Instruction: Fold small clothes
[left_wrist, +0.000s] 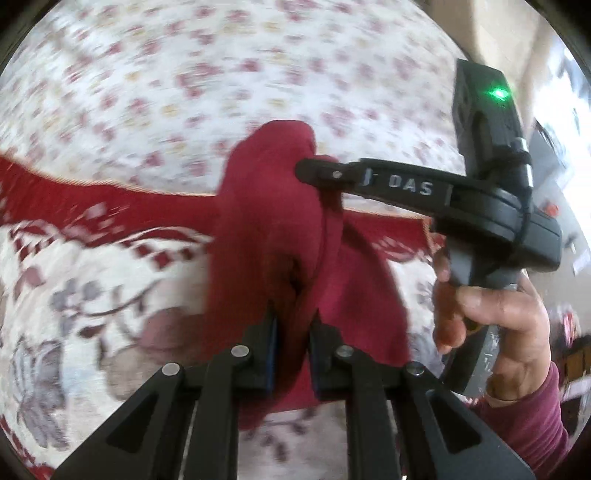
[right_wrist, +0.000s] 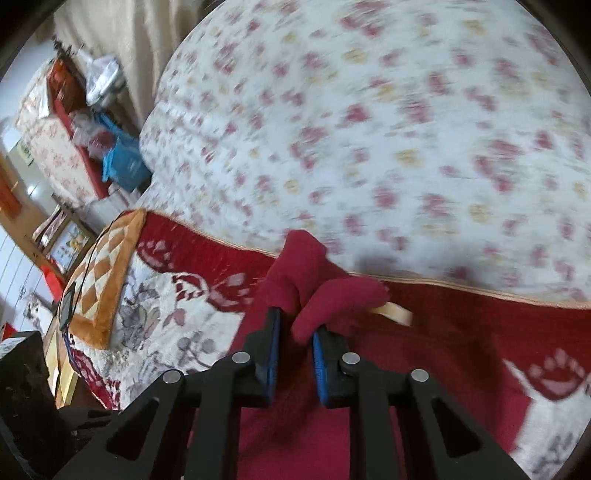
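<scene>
A dark red garment (left_wrist: 273, 229) hangs bunched between both grippers, lifted clear of the bed. The left hand-held gripper (left_wrist: 291, 332) is clamped on a fold of it. The right hand-held gripper (right_wrist: 295, 332), held by a person's hand (left_wrist: 495, 332) to the right of the left one, pinches another fold. Beyond both lies a floral bedspread (right_wrist: 388, 129); beneath them, a red patterned blanket (right_wrist: 461, 332).

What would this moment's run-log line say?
step: lift | left gripper: shut on red garment | right gripper: shut on red garment | surface: floral bedspread
</scene>
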